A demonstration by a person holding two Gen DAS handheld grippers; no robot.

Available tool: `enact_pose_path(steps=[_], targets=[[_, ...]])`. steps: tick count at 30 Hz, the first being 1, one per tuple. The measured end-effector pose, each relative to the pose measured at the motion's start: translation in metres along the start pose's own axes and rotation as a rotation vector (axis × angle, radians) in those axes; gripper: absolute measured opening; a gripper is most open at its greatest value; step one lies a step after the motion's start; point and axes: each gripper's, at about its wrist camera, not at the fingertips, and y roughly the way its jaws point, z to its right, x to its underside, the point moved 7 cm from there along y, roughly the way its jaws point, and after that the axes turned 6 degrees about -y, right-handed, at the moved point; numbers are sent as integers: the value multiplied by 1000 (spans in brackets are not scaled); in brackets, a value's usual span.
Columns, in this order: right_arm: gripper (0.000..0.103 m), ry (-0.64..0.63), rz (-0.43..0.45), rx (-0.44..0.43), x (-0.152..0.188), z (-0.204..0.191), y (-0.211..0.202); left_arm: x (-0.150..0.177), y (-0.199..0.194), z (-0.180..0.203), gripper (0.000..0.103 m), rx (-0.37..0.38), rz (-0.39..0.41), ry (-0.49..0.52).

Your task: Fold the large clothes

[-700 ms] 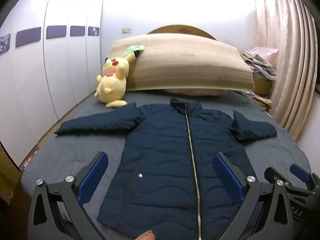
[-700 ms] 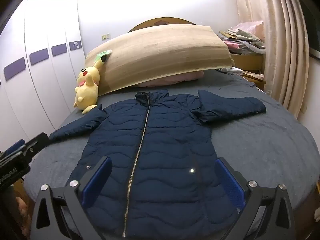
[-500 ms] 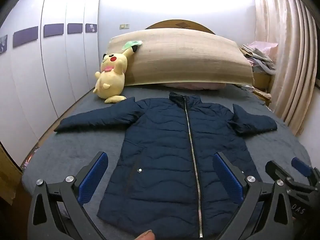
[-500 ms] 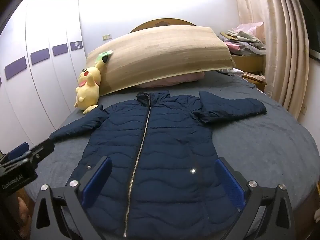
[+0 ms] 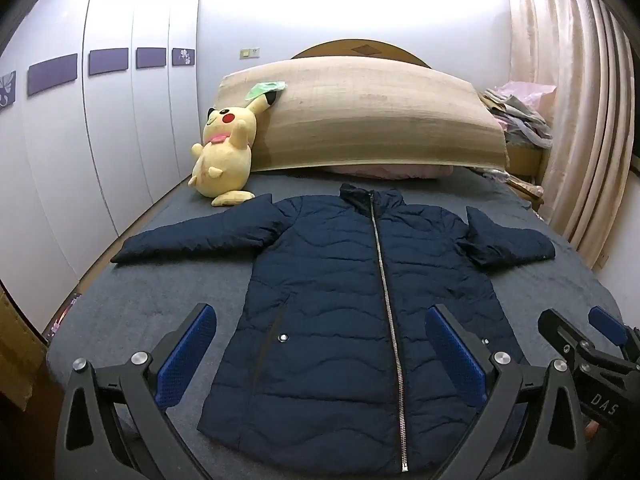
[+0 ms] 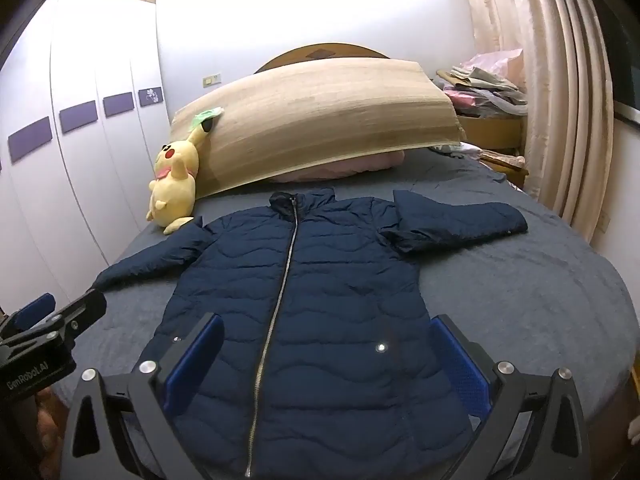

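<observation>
A navy quilted jacket (image 5: 360, 300) lies flat and zipped on the grey bed, collar toward the headboard, both sleeves spread out. It also shows in the right wrist view (image 6: 304, 320). My left gripper (image 5: 320, 328) is open and empty, held above the jacket's lower hem. My right gripper (image 6: 328, 344) is open and empty, above the hem too. The right gripper shows at the right edge of the left wrist view (image 5: 580, 336); the left gripper shows at the left edge of the right wrist view (image 6: 56, 320).
The grey bed (image 5: 160, 300) fills the room. A yellow plush toy (image 5: 224, 156) and a large tan cushion (image 5: 372, 116) stand at the headboard. White wardrobes (image 5: 80, 160) line the left. Curtains (image 5: 580, 120) and a pile of clutter (image 5: 520, 112) are at right.
Both grippers have pulled back and tilted up slightly, so the jacket's hem shows more fully. The jacket has not moved.
</observation>
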Motion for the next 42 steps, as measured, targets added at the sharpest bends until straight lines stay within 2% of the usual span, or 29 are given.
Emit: enact_pose_path(steps=[11,42], targets=[[103,21,32,-9,-6,3,-4,0,1,-1,103,-2,-4,2],[103,0,36,-3,-9,-2,-4,-1,0,-1,103,5,-4,9]])
